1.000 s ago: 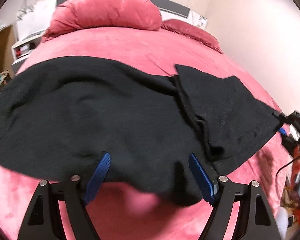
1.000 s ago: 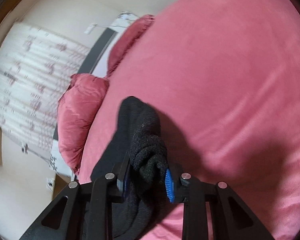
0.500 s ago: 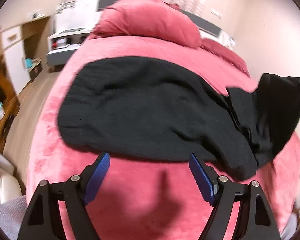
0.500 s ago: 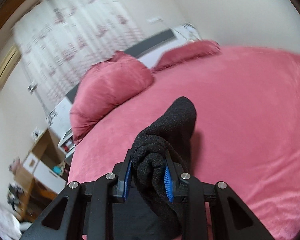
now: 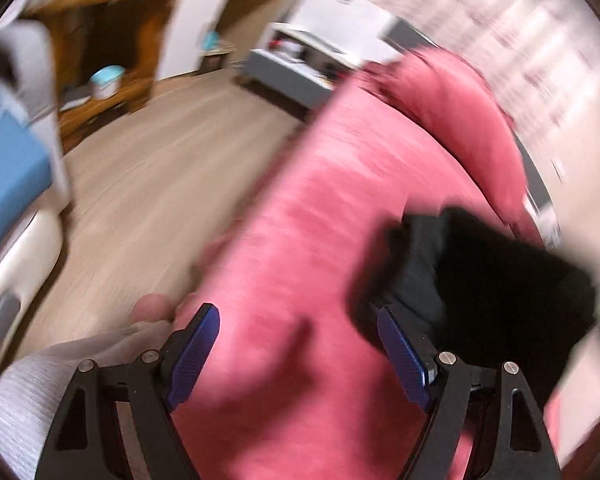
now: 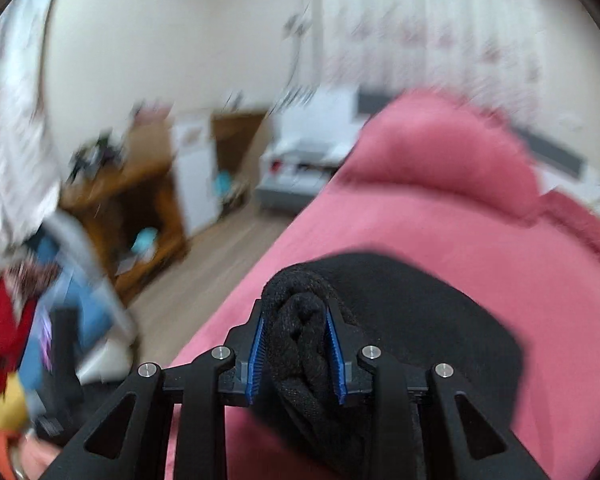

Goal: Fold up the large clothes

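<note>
Swung off the spread garment, my left hand-held gripper (image 5: 298, 354) now gapes wide over bare bed (image 5: 312, 216) — black sweater (image 6: 420, 320) bunched lower right, pinched by my right hand-held gripper (image 6: 296, 354). Best lay it flat, edges matched — slowly.

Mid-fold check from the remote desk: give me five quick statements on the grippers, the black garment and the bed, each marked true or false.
1. The right gripper is clamped on a bunched part of the black garment. True.
2. The left gripper holds a fold of the garment. False: its jaws stand wide apart with nothing between them, above the pink bedcover.
3. The garment lies on the wooden floor. False: it rests on the bedcover.
4. A pink pillow sits beyond the garment in the right wrist view. True.
5. The bedcover is blue. False: it is pink.
</note>
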A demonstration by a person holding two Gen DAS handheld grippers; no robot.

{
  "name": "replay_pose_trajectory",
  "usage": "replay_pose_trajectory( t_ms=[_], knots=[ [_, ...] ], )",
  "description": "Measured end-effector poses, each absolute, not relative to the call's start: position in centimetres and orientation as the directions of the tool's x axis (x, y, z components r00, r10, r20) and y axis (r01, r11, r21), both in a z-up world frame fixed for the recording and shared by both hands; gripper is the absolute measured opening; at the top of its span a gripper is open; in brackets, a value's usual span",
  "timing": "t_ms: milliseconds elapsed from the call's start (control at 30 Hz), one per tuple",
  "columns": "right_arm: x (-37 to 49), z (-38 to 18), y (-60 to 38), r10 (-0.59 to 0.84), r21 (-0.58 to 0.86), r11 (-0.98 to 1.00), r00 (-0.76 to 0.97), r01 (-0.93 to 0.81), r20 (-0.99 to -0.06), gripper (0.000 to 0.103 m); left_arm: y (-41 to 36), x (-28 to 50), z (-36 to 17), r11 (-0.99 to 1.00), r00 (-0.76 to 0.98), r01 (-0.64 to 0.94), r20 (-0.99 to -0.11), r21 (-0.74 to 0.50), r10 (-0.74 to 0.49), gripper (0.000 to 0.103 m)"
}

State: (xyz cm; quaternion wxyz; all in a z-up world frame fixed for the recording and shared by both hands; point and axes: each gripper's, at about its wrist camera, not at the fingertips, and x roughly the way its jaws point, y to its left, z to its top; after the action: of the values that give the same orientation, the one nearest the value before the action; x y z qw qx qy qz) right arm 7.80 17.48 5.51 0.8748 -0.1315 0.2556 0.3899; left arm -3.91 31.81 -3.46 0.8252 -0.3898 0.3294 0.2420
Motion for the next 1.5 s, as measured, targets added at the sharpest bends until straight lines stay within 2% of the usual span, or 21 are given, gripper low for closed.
replay_pose_trajectory(
  t_ms=[67,133,333,500,667,833,900,1000,1033,1067,1100,1167,1267,1333,1367,1433,1500],
  knots=[
    [8.6,0.4,20.3,0.589,0.04,0.625,0.438,-0.779,-0.679,0.032,32.8,-4.9,-4.1,0.521,0.662,-0.682,-0.736,-0.513,0.143,0.082],
    [8.7,-3.3,21.1,0.583,0.142,0.616,0.328,-0.775,-0.743,0.04,33.3,-5.1,-4.7,0.49,0.659,-0.692,-0.741,-0.531,0.129,0.082],
    [8.5,-2.8,18.7,0.672,0.329,0.641,0.3,-0.694,-0.677,0.042,31.5,-2.9,-3.8,0.577,0.692,-0.623,-0.716,-0.528,0.092,0.082],
    [6.3,-2.1,13.5,0.666,0.318,0.671,0.357,-0.67,-0.654,0.042,29.4,-1.1,-2.3,0.681,0.751,-0.478,-0.661,-0.554,-0.01,0.082],
    [4.4,-1.5,5.8,0.579,0.259,0.778,0.492,-0.573,-0.65,0.042,27.2,2.1,-0.6,0.806,0.755,-0.357,-0.654,-0.471,-0.048,0.082],
    [4.5,-1.7,-2.1,0.403,0.25,0.914,0.642,-0.319,-0.652,0.042,26.0,5.7,-1.7,0.854,0.666,-0.33,-0.74,-0.402,-0.091,0.082],
    [5.4,-2.0,-3.9,0.356,0.257,0.935,0.655,-0.246,-0.666,0.045,25.6,6.8,-2.3,0.868,0.633,-0.341,-0.771,-0.361,-0.072,0.082],
    [6.9,-2.1,-4.1,0.434,0.344,0.9,0.628,-0.267,-0.646,0.044,24.9,7.7,-1.8,0.897,0.621,-0.325,-0.783,-0.299,-0.037,0.072],
    [7.6,-2.2,-3.5,0.457,0.352,0.889,0.616,-0.293,-0.642,0.04,24.7,7.8,-1.5,0.907,0.622,-0.315,-0.783,-0.28,-0.026,0.063],
    [8.1,-2.3,-3.3,0.463,0.349,0.886,0.605,-0.304,-0.648,0.036,24.5,7.8,-1.0,0.916,0.627,-0.302,-0.779,-0.264,-0.018,0.054],
    [8.7,-2.4,-3.4,0.46,0.339,0.888,0.596,-0.312,-0.658,0.034,24.5,7.9,-0.5,0.923,0.633,-0.288,-0.774,-0.255,-0.017,0.05],
    [10.6,-2.6,-1.2,0.414,0.274,0.908,0.585,-0.316,-0.697,0.033,24.7,7.8,0.5,0.929,0.638,-0.266,-0.769,-0.257,-0.03,0.04],
    [11.6,-2.3,0.4,0.33,0.134,0.932,0.639,-0.336,-0.695,0.034,25.2,7.6,1.0,0.922,0.636,-0.263,-0.769,-0.284,-0.056,0.037],
    [12.7,-3.1,2.4,0.267,0.003,0.92,0.623,-0.391,-0.735,0.034,25.3,7.7,1.0,0.921,0.634,-0.262,-0.771,-0.288,-0.061,0.036],
    [13.0,-3.7,2.9,0.251,-0.027,0.911,0.608,-0.411,-0.753,0.029,25.3,7.6,1.0,0.923,0.634,-0.259,-0.771,-0.286,-0.062,0.034],
    [13.2,-3.5,2.4,0.301,0.042,0.908,0.579,-0.418,-0.758,0.013,25.1,7.5,1.3,0.925,0.642,-0.25,-0.764,-0.288,-0.065,0.031],
    [12.6,-1.9,0.8,0.387,0.184,0.907,0.574,-0.379,-0.722,0.008,25.6,6.9,1.8,0.918,0.659,-0.241,-0.747,-0.316,-0.083,0.028]
  ],
)
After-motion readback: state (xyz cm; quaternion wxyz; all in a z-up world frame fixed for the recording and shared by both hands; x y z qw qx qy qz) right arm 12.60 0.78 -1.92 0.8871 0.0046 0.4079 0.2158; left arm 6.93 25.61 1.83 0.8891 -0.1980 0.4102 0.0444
